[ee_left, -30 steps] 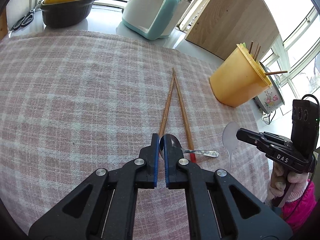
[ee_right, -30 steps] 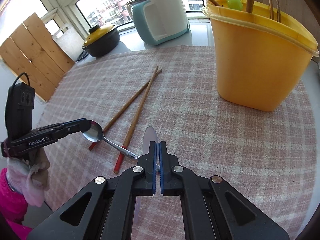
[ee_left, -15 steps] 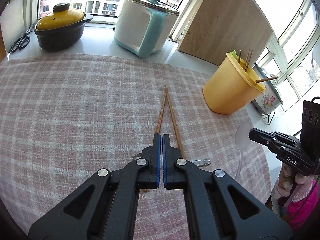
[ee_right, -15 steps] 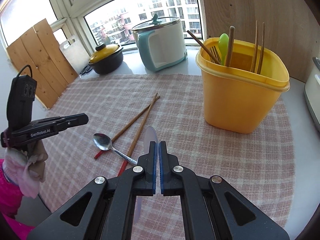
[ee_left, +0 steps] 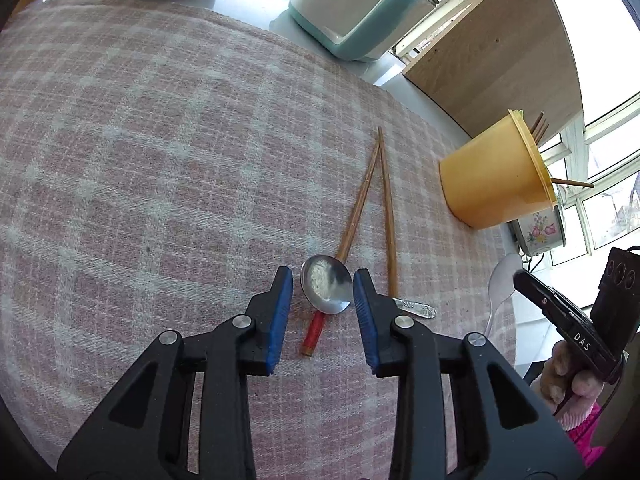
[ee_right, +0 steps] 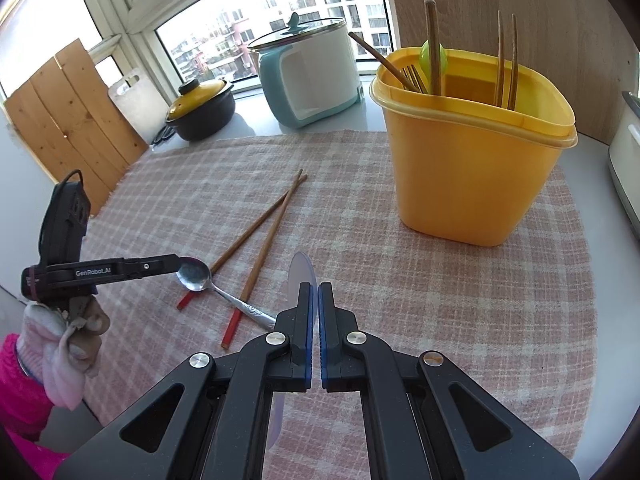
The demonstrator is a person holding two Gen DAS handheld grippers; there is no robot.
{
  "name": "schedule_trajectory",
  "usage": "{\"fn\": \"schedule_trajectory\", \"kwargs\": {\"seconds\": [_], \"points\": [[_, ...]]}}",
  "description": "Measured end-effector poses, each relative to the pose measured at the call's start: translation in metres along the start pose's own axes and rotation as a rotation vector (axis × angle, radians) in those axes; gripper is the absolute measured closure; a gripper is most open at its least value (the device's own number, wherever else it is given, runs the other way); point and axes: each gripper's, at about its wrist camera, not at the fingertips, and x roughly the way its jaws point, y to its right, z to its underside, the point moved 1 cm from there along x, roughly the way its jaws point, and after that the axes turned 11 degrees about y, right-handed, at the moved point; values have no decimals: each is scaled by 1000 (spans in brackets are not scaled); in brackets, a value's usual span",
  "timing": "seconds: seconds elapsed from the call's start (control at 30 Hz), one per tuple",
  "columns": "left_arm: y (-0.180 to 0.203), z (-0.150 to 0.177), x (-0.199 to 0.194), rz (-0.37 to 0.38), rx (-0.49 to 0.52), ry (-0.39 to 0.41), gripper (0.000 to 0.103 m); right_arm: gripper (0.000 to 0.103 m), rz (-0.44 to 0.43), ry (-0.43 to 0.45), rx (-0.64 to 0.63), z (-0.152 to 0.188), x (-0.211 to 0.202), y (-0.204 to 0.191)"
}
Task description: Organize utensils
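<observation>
The left hand-held gripper (ee_left: 322, 280) has just been opening; its blue pads stand either side of the steel spoon (ee_left: 326, 288), not pressing its bowl. The spoon lies on the checked cloth (ee_left: 160, 160) across the wooden chopsticks (ee_left: 386, 208), handle running right. The right hand-held gripper (ee_right: 314, 296) is clamped on a thin clear plastic spoon (ee_right: 300, 272), nearer the yellow tub (ee_right: 472, 168).

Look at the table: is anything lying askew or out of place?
Yes. The metal spoon lies crosswise over two loose chopsticks on the cloth, though other utensils stand in the yellow bin. Nothing looks spilled or broken.
</observation>
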Motion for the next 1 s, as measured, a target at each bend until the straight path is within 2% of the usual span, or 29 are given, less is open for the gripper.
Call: {"fn": "schedule_trajectory", "kwargs": {"seconds": [0.07, 0.17, 0.43, 0.5, 0.53, 0.6, 0.7, 1.0], "points": [[1, 3, 3, 3, 6, -1, 92, 102, 1, 0, 1, 0, 0, 0], [1, 4, 7, -9, 20, 12, 100, 102, 1, -2, 0, 1, 1, 0], [-2, 0, 13, -3, 1, 29, 102, 102, 3, -7, 3, 3, 1, 2], [-5, -2, 16, -1, -30, 20, 97, 102, 6, -8, 4, 3, 1, 2], [-6, -2, 18, -8, -37, 15, 90, 102, 7, -9, 4, 4, 1, 3], [-4, -2, 20, 0, -23, 27, 90, 102, 9, -9, 3, 4, 0, 3], [4, 0, 21, 6, 18, 32, 101, 102, 13, -8, 3, 4, -1, 3], [35, -15, -11, 24, 135, 116, 103, 102, 28, 41, -12, -5, -18, 5]]}}
